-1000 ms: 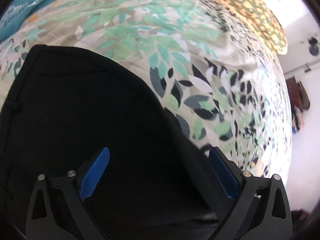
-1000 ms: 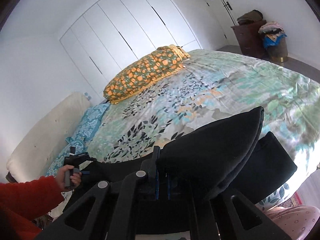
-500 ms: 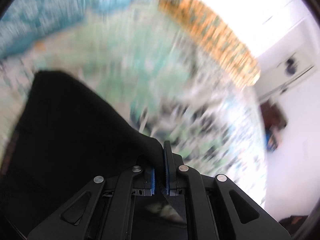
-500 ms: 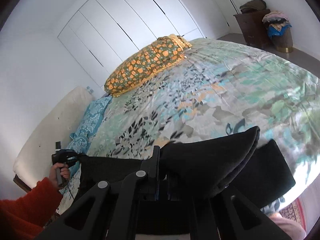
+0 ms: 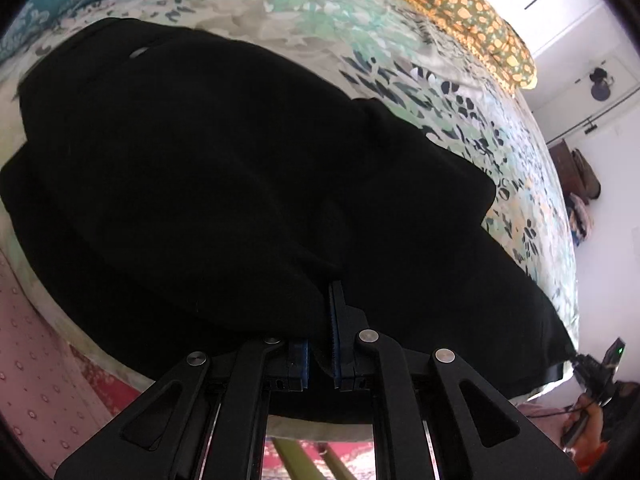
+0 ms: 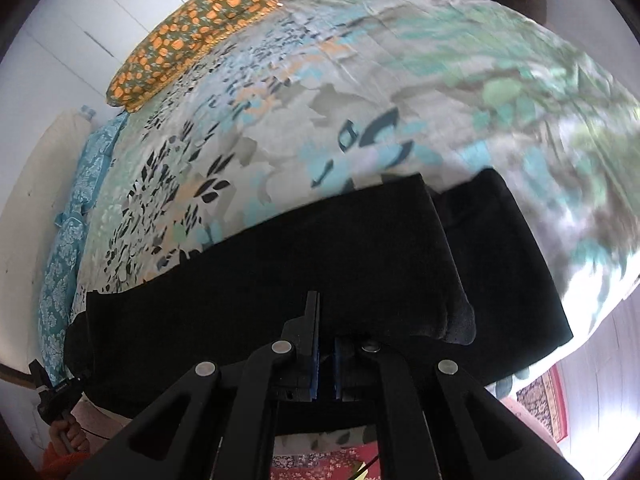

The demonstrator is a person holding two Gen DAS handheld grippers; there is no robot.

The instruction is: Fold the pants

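Black pants (image 5: 224, 168) lie across the near edge of the bed, with an upper layer doubled over a lower one. My left gripper (image 5: 320, 344) is shut on a fold of the black cloth at the pants' near edge. The pants also show in the right wrist view (image 6: 320, 264), stretched flat between both hands. My right gripper (image 6: 326, 364) is shut on the near edge of the upper layer. The other gripper shows small at the far end in each view, the right one (image 5: 592, 364) and the left one (image 6: 56, 396).
The bed has a leaf-print cover (image 6: 360, 100) with an orange patterned pillow (image 6: 192, 36) and a teal pillow (image 6: 68, 248) at its head. A red rug (image 6: 548, 396) lies on the floor below. A dresser (image 5: 576, 172) stands by the far wall.
My left gripper was open over the pants and has shut on their edge, then pulled back and up. My right gripper has carried its held layer down flat over the lower layer.
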